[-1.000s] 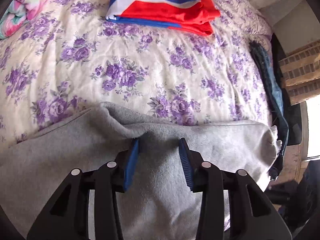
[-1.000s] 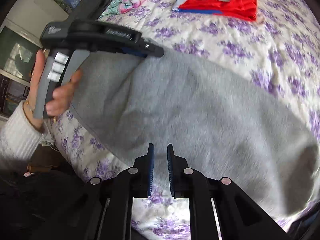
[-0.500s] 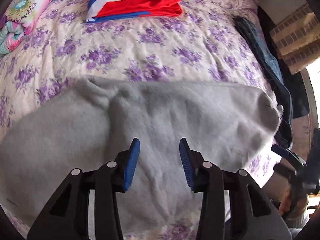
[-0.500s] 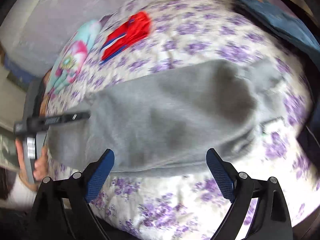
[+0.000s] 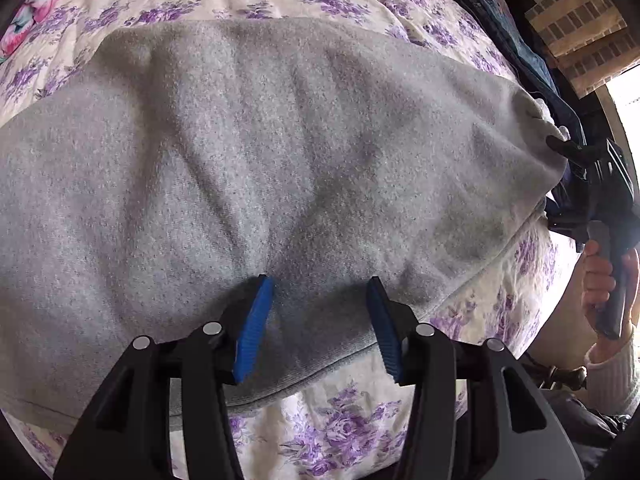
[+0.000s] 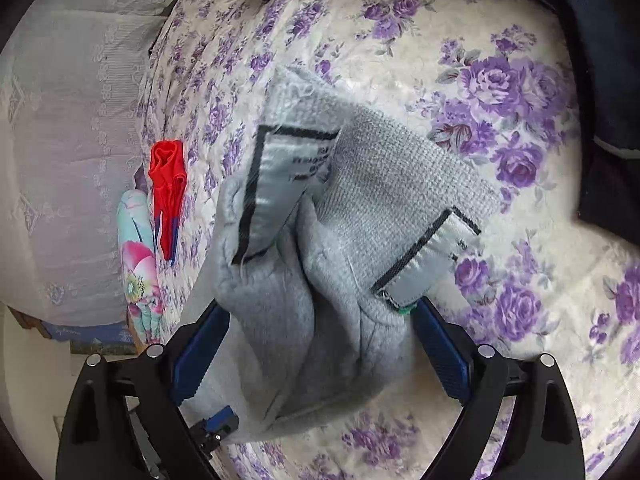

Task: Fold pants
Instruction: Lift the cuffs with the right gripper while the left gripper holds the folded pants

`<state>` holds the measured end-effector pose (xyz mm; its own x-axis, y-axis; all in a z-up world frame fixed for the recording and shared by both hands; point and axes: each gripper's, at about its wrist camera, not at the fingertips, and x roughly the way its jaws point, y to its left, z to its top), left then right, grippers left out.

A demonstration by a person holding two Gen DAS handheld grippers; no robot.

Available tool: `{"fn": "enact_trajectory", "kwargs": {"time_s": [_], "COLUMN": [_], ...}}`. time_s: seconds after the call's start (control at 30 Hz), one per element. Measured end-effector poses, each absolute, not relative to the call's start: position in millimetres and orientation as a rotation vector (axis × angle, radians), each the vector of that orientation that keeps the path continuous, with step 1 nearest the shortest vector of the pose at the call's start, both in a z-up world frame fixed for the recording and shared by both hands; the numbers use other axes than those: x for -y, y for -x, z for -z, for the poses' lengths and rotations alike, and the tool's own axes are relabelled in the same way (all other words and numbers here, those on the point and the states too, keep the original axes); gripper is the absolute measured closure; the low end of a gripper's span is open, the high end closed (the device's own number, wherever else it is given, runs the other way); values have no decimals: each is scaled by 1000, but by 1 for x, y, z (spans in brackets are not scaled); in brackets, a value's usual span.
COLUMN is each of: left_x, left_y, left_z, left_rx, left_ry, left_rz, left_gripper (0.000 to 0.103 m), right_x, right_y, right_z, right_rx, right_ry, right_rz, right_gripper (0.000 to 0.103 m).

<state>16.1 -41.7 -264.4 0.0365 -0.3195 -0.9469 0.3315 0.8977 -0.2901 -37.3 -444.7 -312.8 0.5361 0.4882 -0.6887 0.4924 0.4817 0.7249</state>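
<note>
Grey fleece pants (image 5: 248, 152) lie spread across the floral bedspread (image 5: 352, 428). My left gripper (image 5: 320, 320) points down over their near edge. Its jaws are opening, and a flat stretch of grey fabric lies between the blue pads (image 5: 254, 320). In the right wrist view the pants' waist end (image 6: 320, 300) is bunched, with the woven label (image 6: 280, 176) turned up. My right gripper (image 6: 320, 352) stands wide open around that bunch. From the left wrist view the right gripper (image 5: 560, 184) is at the pants' right end, held by a hand (image 5: 600, 276).
A folded red, white and blue garment (image 6: 166, 184) and a bright flowered cloth (image 6: 138, 272) lie at the bed's far side. Dark blue jeans (image 5: 520, 48) hang over the bed's right edge. A pale wall or headboard (image 6: 64, 140) stands beyond the bed.
My right gripper went from shut to wide open, rolled over and swung to the pants' waist end. My left gripper drew back across the pants toward the near edge, its jaws a little wider.
</note>
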Motion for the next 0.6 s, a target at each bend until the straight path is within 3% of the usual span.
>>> {"fn": "enact_trajectory", "kwargs": {"time_s": [0.07,0.13,0.17,0.2,0.47,0.6], "left_x": [38,37,38,39,109,162], "left_y": [-16,-15,-15,-16,-47,-84], "left_z": [263,262,261,260,207,226], "left_rx": [-1461,-1461,-1460,-1461,-1353,-1392], "left_ry": [11,23,25,32,58,97], "left_rz": [491,480,472,466,619,604], "left_gripper": [55,55,55,55,55,56], "right_x": [448,454,457,460,450,451], "right_y": [37,42,46,48,48,46], "right_z": [316,317,319,324,309,311], "right_rx": [-1059,-1071,-1072,-1066,-1038,-1058], "right_ry": [-1170,-1172,-1177,-1202,-1065,-1060], "right_rz": [0,12,31,22,42,40], "right_gripper": [12,28,57,76,78,77]}}
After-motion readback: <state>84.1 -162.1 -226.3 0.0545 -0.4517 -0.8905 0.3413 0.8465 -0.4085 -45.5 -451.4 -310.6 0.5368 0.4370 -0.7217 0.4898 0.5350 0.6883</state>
